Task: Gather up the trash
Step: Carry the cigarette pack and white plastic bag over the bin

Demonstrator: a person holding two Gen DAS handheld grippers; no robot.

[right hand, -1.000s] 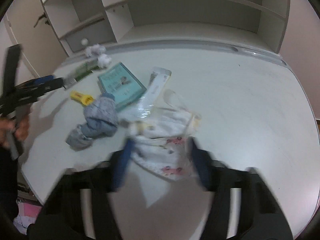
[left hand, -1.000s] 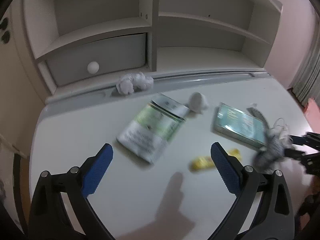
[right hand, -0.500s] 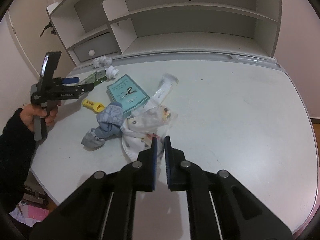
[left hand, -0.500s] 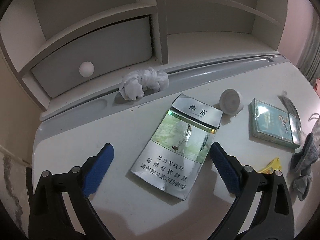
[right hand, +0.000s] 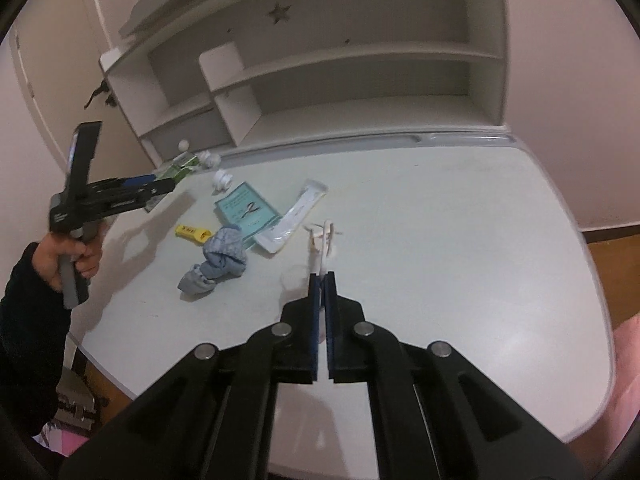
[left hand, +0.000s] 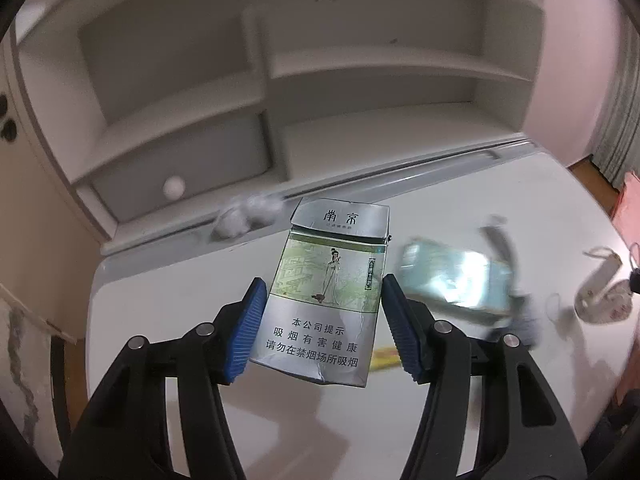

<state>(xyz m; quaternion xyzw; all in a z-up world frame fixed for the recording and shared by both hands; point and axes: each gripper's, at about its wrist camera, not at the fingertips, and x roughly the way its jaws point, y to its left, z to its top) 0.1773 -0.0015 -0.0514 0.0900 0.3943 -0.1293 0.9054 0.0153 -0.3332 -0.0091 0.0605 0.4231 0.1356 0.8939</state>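
The left gripper (left hand: 320, 312) has closed in since half a second ago: its blue pads, then spread wide over the flattened cigarette pack (left hand: 326, 300), now clench the pack's two long edges and hold it lifted clear of the white desk (right hand: 440, 220). In the right wrist view the pack (right hand: 176, 170) sits in that gripper (right hand: 160, 184) above the desk's far left corner, just beside the crumpled tissue (right hand: 210, 159) at the shelf unit (right hand: 360, 80). The right gripper (right hand: 322, 280), already closed earlier, stays pinched on the white face mask (right hand: 322, 246), now raised off the desk and seen edge-on.

Still on the desk, near the middle: a teal booklet (right hand: 246, 212), a grey sock (right hand: 218, 264) touching its near corner, a yellow wrapper (right hand: 193, 232) left of the sock, a clear plastic sleeve (right hand: 294, 216) right of the booklet, and a small white wad (right hand: 221, 180) behind it.

The left wrist view blurs everything beyond the pack; the booklet (left hand: 452, 280) there is a smear, and the wrapper is mostly hidden behind the gripper's finger.
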